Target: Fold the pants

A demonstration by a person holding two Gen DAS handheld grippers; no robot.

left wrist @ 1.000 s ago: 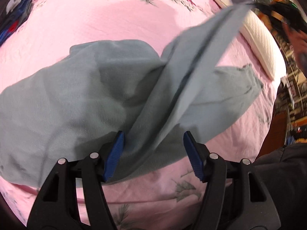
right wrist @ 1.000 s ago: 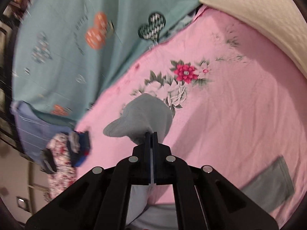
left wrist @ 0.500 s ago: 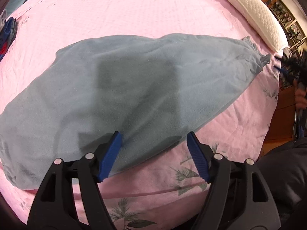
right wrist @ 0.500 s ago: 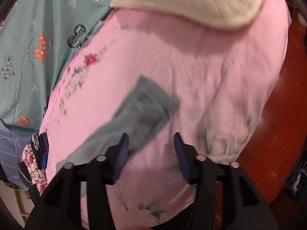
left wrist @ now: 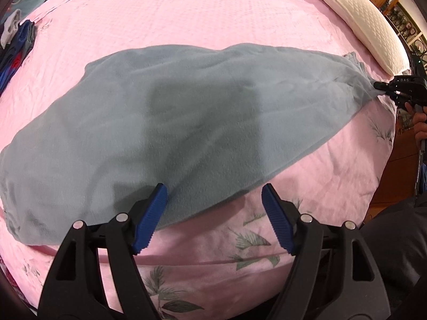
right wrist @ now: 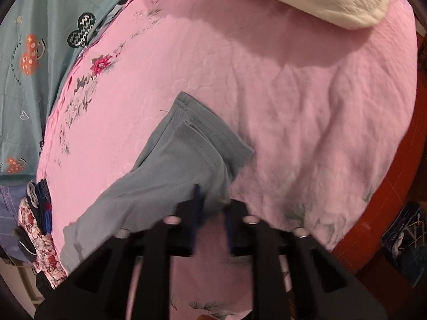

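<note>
Lying flat on the pink bedspread (left wrist: 213, 21), the grey pants (left wrist: 173, 122) are shown whole only from the left gripper (left wrist: 213, 213), whose jaws are spread and empty; the cuffs (right wrist: 202, 138), pinched by the closing right gripper (right wrist: 210, 210), are shown close only from the right.

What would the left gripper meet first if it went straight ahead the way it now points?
Most likely the near edge of the grey pants, which lies on the pink bedspread between the open fingers of the left gripper. Depth is unclear, so it may meet the bedspread beside that edge.

Grey-blue fleece pants (left wrist: 186, 122) flat and doubled lengthwise across the pink floral bedspread (left wrist: 186, 21), stitched cuffs stacked.
</note>
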